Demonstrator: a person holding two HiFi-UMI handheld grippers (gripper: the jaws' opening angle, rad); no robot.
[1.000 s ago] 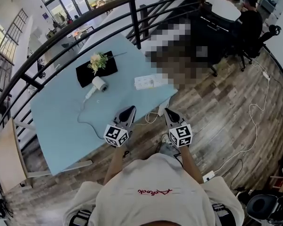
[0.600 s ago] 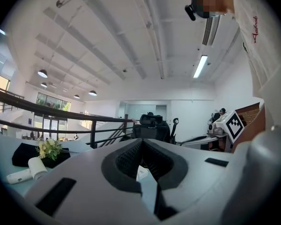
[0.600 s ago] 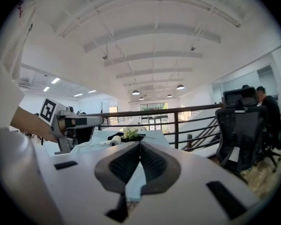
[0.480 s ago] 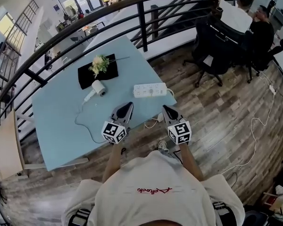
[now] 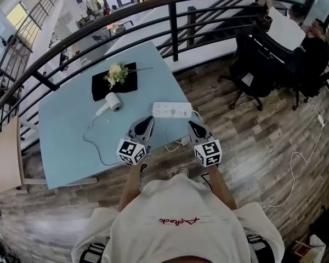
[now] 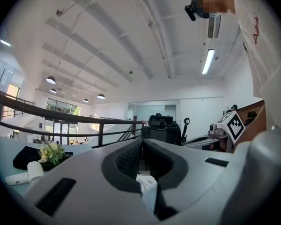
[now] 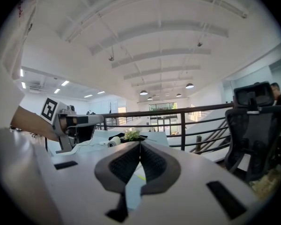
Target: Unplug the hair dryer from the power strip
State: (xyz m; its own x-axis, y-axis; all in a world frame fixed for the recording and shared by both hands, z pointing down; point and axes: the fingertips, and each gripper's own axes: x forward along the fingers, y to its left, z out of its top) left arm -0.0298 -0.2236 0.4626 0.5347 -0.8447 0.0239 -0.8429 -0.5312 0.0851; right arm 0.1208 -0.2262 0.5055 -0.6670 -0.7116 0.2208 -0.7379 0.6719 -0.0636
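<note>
Since 1 s ago both claws came closer to the power strip (image 5: 171,110) — it now lies just ahead, between left claw (image 5: 147,123) and right claw (image 5: 193,126). Both are fully closed, w/ nothing held. The hair dryer (image 5: 113,101) lies ahead-left of left claw on the worktop (image 5: 66,130). Risk, imo: the strip is loose near the edge — unplugging w/o pinning it could drag it off.

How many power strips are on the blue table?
1. The white power strip lies near the right corner of the table, to the right of the hair dryer, just beyond the shut left gripper and right gripper. Nothing there could hide another.
</note>
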